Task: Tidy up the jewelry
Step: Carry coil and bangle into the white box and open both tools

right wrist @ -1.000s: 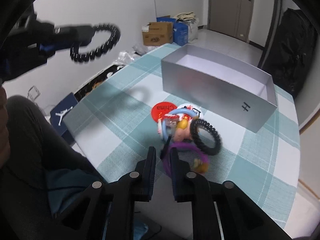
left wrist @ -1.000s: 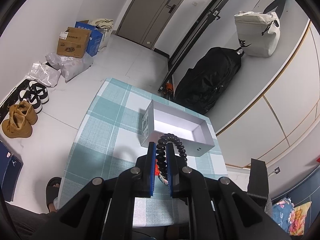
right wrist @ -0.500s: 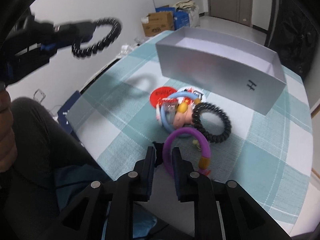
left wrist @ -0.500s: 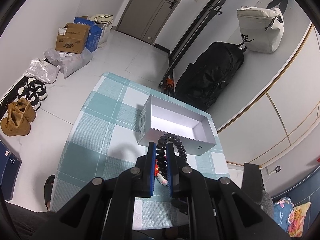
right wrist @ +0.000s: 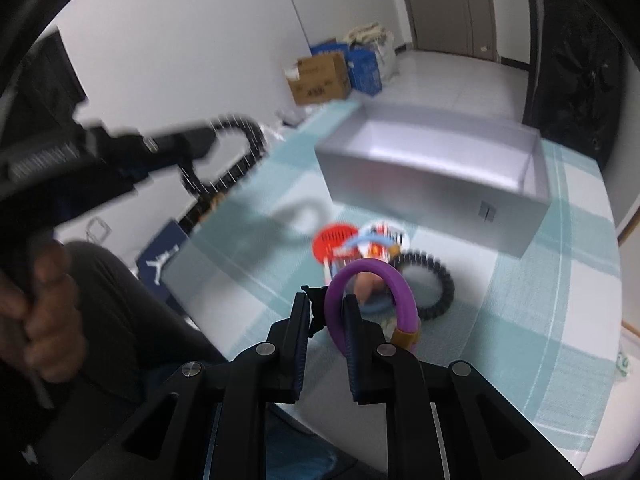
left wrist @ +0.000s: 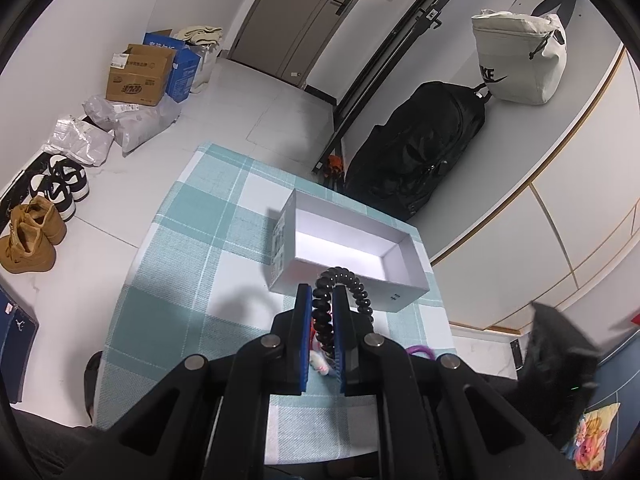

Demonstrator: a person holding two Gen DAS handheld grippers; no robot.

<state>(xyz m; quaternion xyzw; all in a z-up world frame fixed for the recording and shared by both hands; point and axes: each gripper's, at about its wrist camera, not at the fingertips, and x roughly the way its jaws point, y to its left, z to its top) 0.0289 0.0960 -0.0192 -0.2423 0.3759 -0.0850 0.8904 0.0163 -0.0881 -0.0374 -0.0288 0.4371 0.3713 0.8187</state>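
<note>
Left gripper (left wrist: 322, 300), lower centre of its view, pinches a black coiled bracelet (left wrist: 344, 280) held in the air in front of the open grey box (left wrist: 404, 286); right gripper (right wrist: 325, 308) pinches a purple ring bracelet (right wrist: 374, 276), lifted above the checked tablecloth (right wrist: 556, 292); another black coiled bracelet (right wrist: 438, 280) and a blurred pile of trinkets (right wrist: 360, 240) lie near the box's front wall, centre of the right view.

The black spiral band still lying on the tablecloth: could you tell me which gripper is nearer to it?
Right. The right gripper, holding the purple ring, hangs just beside the black spiral band; the left gripper is raised well off to the side.
</note>
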